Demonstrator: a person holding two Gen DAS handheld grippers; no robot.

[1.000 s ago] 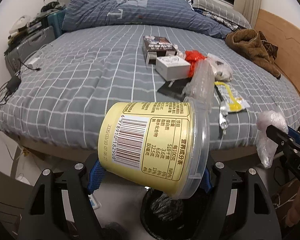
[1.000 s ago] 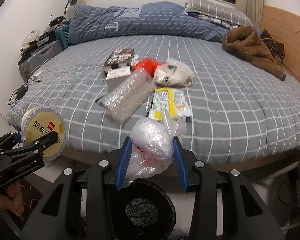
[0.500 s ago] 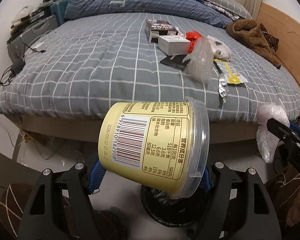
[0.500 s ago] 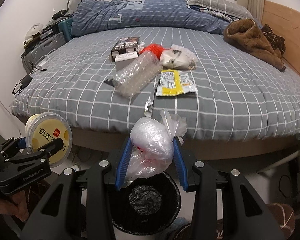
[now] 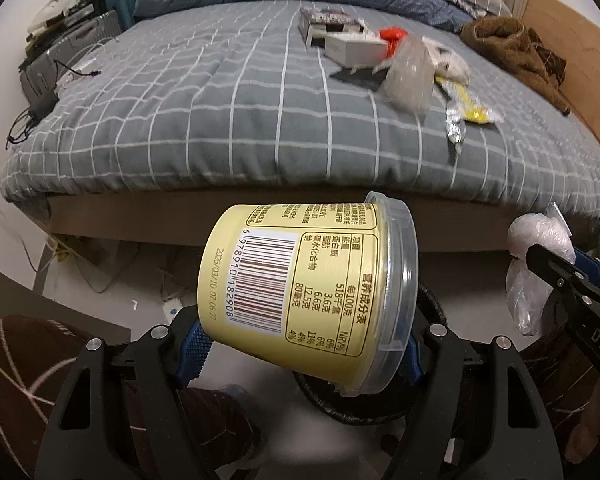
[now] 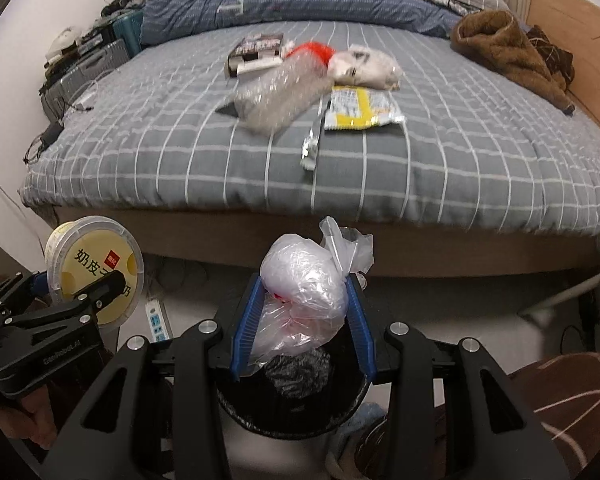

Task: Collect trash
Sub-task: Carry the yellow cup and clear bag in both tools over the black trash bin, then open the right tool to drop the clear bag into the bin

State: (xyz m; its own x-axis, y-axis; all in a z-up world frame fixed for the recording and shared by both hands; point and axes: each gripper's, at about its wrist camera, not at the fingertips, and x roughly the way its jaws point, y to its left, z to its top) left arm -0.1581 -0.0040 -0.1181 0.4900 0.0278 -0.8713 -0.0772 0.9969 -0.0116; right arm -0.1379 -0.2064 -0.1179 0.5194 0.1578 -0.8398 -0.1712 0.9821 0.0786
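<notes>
My left gripper (image 5: 304, 344) is shut on a yellow lidded tub (image 5: 300, 296) lying sideways, barcode up; the same tub (image 6: 96, 268) shows at the left in the right wrist view. My right gripper (image 6: 302, 312) is shut on a knotted clear plastic bag (image 6: 304, 288), also seen as the bag (image 5: 536, 264) at the right edge of the left wrist view. A black-lined trash bin (image 6: 292, 396) stands on the floor directly under the bag; part of the bin's rim (image 5: 364, 412) shows below the tub. More trash lies on the bed: a crumpled clear bottle (image 6: 284, 92), a yellow wrapper (image 6: 360, 112), a foil wrapper (image 6: 312, 144).
The grey checked bed (image 6: 460, 152) fills the far side, with boxes (image 6: 256, 56), a red item (image 6: 316, 50), a white crumpled bag (image 6: 368, 66) and brown clothing (image 6: 504, 48). A power strip (image 6: 156, 320) lies on the floor. Suitcases (image 6: 80, 68) stand at the left.
Both grippers have dropped and pulled back from the bed edge, each keeping its load. The bed now sits higher in both views and the bin is more fully under the bag.
</notes>
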